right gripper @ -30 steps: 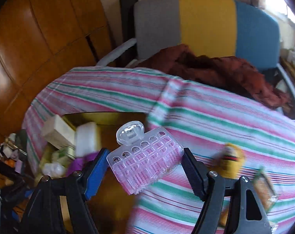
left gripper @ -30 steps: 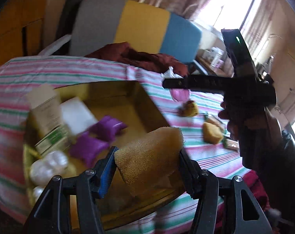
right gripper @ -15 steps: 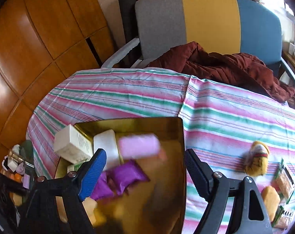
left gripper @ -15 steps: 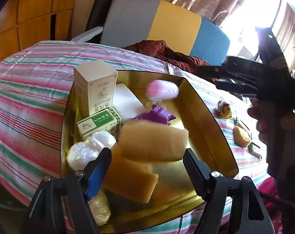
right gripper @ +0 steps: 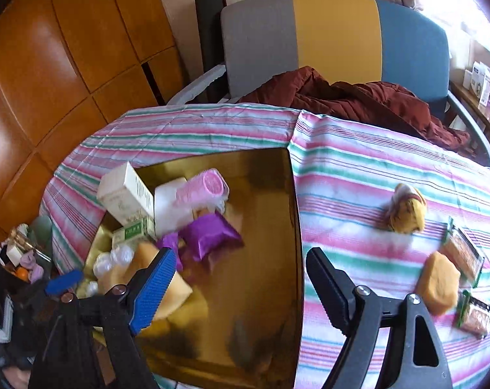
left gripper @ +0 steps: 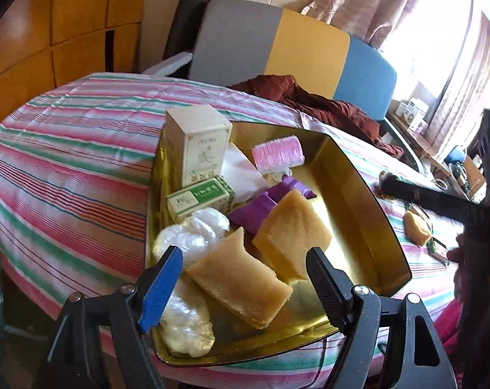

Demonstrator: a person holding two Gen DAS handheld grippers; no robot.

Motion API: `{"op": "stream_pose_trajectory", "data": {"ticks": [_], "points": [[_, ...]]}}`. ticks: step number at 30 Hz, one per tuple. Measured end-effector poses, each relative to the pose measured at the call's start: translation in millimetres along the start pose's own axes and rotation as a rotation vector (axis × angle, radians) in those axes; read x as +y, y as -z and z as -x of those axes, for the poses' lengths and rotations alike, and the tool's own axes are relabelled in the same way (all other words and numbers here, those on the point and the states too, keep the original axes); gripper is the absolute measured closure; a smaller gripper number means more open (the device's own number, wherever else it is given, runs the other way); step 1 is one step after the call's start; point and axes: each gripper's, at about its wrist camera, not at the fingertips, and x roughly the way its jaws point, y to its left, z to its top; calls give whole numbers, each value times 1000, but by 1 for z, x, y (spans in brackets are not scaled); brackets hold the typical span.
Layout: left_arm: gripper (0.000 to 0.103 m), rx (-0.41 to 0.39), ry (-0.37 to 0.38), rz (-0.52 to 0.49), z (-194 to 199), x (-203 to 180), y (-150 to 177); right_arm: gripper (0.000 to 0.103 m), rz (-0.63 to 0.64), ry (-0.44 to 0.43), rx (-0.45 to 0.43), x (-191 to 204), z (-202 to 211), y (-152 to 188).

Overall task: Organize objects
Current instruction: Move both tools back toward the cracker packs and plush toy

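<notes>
In the centre of the left wrist view, the gold tray [left gripper: 368, 194] is holding the gathered things: two tan sponges [left gripper: 290, 233] leaning on each other at its near end, purple packets [left gripper: 261, 206] behind them, a pink hair roller [left gripper: 277, 154] at the far end, and a cream box [left gripper: 196, 144] standing upright at the upper left over a green box [left gripper: 201, 196]. White wrapped bundles [left gripper: 193, 231] are lying along the tray's left wall.

The left gripper [left gripper: 245, 288] is hovering over the near sponges with its jaws spread and nothing between them. The right gripper [right gripper: 235, 287] is likewise gaping and empty, over the tray's right-hand part.

At the right of the right wrist view, things are lying loose on the striped cloth [right gripper: 342, 168], well apart from the tray: a yellow plush toy [right gripper: 406, 209], a tan sponge [right gripper: 439, 283] and two small packets [right gripper: 465, 253].

The step in hand is probably fetching one of these. To do it well, the right gripper should be swinging toward the lower right, closing across the loose sponge's narrow sides, and lifting clear of the tray's raised rim before letting go over the bare gold floor.
</notes>
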Motion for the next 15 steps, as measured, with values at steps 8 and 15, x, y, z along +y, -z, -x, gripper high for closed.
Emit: {"op": "stream_pose_trajectory", "data": {"ticks": [8,15], "points": [[16,-62,-92,-17,14,-10,-3,19,55,45,-23,11,12,29],[14,-87,-123,-66,21,-21,0,19,61,69,-31,7,16,40]]}}
